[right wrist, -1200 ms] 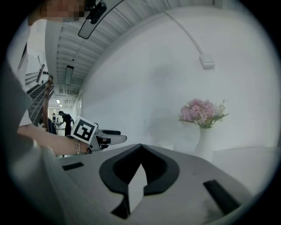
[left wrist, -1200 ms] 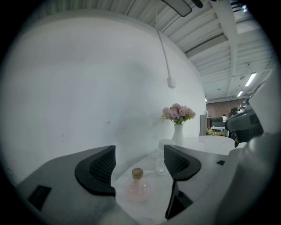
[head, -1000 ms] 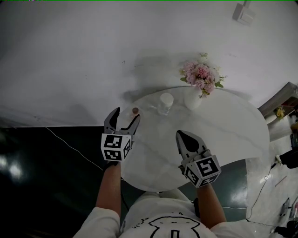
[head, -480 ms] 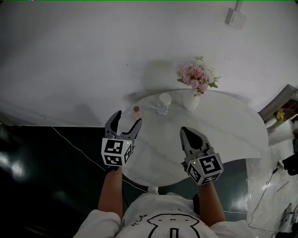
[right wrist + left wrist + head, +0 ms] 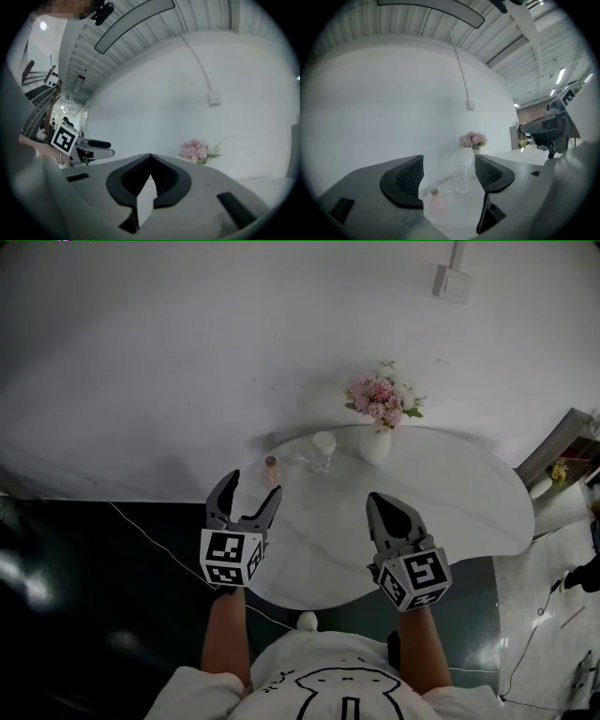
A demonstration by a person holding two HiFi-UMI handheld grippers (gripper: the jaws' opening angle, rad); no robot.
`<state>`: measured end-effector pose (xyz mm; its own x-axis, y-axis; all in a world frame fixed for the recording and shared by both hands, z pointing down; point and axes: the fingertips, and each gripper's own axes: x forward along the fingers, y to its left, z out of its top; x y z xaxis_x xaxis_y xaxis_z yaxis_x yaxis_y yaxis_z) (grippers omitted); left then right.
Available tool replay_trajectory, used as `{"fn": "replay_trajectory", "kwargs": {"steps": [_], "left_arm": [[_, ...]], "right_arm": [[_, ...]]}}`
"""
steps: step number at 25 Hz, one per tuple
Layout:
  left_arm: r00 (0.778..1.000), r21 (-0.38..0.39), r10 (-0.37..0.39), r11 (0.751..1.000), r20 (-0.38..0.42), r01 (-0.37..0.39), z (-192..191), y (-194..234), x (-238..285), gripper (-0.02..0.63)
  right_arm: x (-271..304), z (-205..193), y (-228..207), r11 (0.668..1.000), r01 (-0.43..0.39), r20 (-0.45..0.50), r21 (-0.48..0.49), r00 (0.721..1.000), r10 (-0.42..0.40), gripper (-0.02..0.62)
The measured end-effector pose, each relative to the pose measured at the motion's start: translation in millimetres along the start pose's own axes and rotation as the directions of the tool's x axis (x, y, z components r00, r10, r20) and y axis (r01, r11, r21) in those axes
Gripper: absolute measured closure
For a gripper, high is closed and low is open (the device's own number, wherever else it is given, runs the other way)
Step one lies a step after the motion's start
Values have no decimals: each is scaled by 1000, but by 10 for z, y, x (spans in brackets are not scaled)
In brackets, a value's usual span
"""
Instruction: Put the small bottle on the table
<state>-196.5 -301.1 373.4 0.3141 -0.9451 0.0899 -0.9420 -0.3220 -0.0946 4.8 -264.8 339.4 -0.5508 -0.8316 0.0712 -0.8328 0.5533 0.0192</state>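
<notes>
A small clear bottle with pinkish liquid and a brown cap (image 5: pixel 272 470) stands upright on the white round table (image 5: pixel 450 493) near its far left edge. In the left gripper view the small bottle (image 5: pixel 436 202) shows low between the jaws, some way ahead. My left gripper (image 5: pixel 249 493) is open and empty, hovering just short of the bottle. My right gripper (image 5: pixel 382 508) is shut with nothing in it, above the table's near right part. Its jaw tips (image 5: pixel 151 157) meet in the right gripper view.
A clear glass tumbler (image 5: pixel 322 451) stands right of the bottle, also seen as the tumbler (image 5: pixel 461 179). A white vase of pink flowers (image 5: pixel 377 418) sits at the table's back by the white wall. Dark floor (image 5: pixel 84 596) lies left. A thin cable (image 5: pixel 150 540) crosses it.
Both grippers have drawn back toward me, away from the bottle. The bottle, glass and vase now sit farther up the head view. The left gripper stays open.
</notes>
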Motion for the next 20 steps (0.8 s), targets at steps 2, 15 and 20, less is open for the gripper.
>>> {"fn": "replay_trajectory", "kwargs": {"steps": [2, 15, 20], "left_arm": [[1000, 10, 1, 1000, 6, -1, 66, -38, -75, 253], [996, 36, 41, 998, 77, -44, 418, -111, -538, 601], [992, 54, 55, 997, 117, -62, 619, -107, -678, 601]], "right_arm": [[-55, 48, -15, 1000, 5, 9, -4, 1000, -5, 603], [-294, 384, -22, 998, 18, 67, -59, 998, -14, 604], [-374, 531, -7, 997, 19, 95, -72, 995, -13, 604]]}}
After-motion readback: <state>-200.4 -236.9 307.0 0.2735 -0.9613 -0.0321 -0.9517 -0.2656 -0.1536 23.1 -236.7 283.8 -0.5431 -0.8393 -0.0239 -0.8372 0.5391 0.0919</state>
